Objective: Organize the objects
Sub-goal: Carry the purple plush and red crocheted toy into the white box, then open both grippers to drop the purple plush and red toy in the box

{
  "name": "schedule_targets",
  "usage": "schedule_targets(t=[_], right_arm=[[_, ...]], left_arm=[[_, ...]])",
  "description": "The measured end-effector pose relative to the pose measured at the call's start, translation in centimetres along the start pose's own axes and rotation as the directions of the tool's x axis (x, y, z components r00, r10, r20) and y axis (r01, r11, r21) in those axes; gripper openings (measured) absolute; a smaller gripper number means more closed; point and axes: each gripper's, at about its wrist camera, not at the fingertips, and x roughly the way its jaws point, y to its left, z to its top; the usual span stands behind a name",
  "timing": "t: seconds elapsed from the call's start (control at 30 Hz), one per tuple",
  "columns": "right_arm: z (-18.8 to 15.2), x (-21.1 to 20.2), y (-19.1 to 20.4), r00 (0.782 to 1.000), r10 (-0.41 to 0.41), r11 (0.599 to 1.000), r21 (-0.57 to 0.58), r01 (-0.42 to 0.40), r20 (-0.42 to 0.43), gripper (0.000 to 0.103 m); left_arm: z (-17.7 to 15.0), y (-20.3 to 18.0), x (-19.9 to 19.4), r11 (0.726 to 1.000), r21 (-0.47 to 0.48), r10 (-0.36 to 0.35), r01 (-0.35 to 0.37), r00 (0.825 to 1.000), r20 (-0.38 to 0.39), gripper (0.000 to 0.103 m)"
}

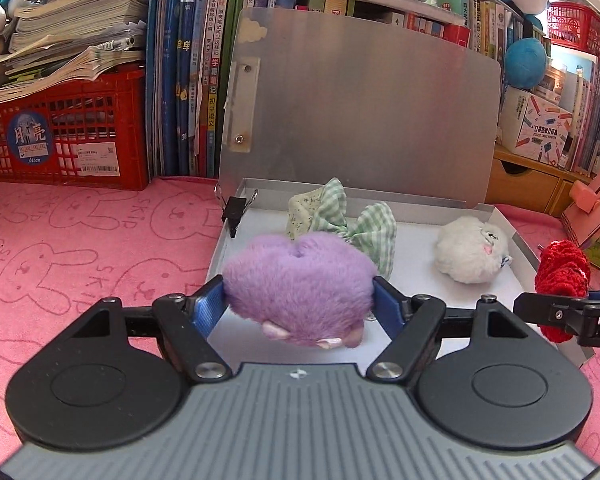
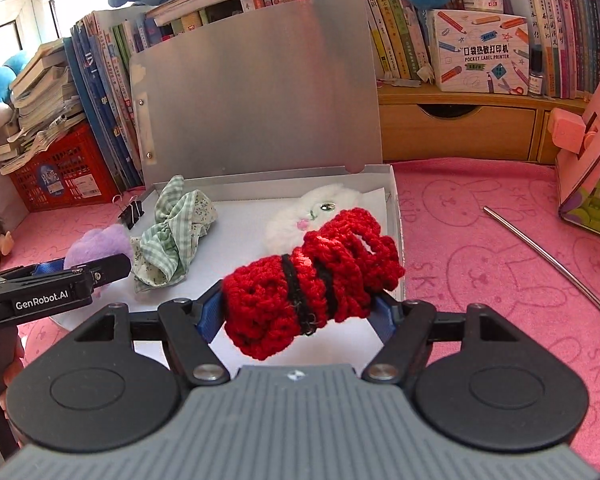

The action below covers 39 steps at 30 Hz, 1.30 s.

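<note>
**Both grippers loaded at the box's front edge**

From the left wrist camera, my left gripper (image 1: 300, 300) has its blue pads clamped on the purple plush heart (image 1: 298, 290), one pad at each flank, and the fur bulges around them. It hangs over the front left part of the open silver box (image 1: 516, 240). Inside, the green gingham bow (image 1: 340, 220) lies toward the back left and the white plush ball (image 1: 472, 254) toward the right wall. A black binder clip (image 1: 234, 208) sits on the left rim near the back corner. The heart looks light and very squashy; I judge a grip across its widest part is right, since the fur could slide off at a lobe.

From the right wrist camera, my right gripper (image 2: 300, 304) is closed on the red crochet piece (image 2: 312, 276), bound by black bands, and holds it above the box's front right area, with the white plush just behind. The yarn is soft, open-looped and grippy, so it shouldn't slip, but loops might snag on a pad at release. A metal rod (image 2: 548, 260) lies on the pink cloth (image 2: 480, 240), well clear of the box's right wall.
</note>
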Motion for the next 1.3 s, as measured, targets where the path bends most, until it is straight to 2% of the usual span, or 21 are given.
schedule_targets(t=[0.53,1.1,1.23,1.3], right_arm=[[-0.2,3.2,0.0,0.998,-0.004,1.0,-0.014,0.003,-0.057,0.073],[0.5,5.0,0.6,0.999,0.012,0.999,-0.031,-0.013,-0.039,0.074],[0.4,4.9,0.5,0.999,0.02,1.0,-0.02,-0.021,-0.026,0.077],[0.4,4.7,0.4,1.0,0.019,1.0,-0.014,-0.02,-0.018,0.083]], left_arm=[[1.6,-0.1,3.7,0.999,0.012,0.031,-0.03,0.998,-0.047,0.08],[2.7,0.0,6.2,0.999,0.016,0.034,-0.033,0.998,-0.059,0.081],[2.4,-0.3,6.0,0.999,0.028,0.035,-0.033,0.998,-0.058,0.082],[2.4,-0.4,5.8,0.999,0.031,0.027,-0.026,0.998,-0.054,0.085]])
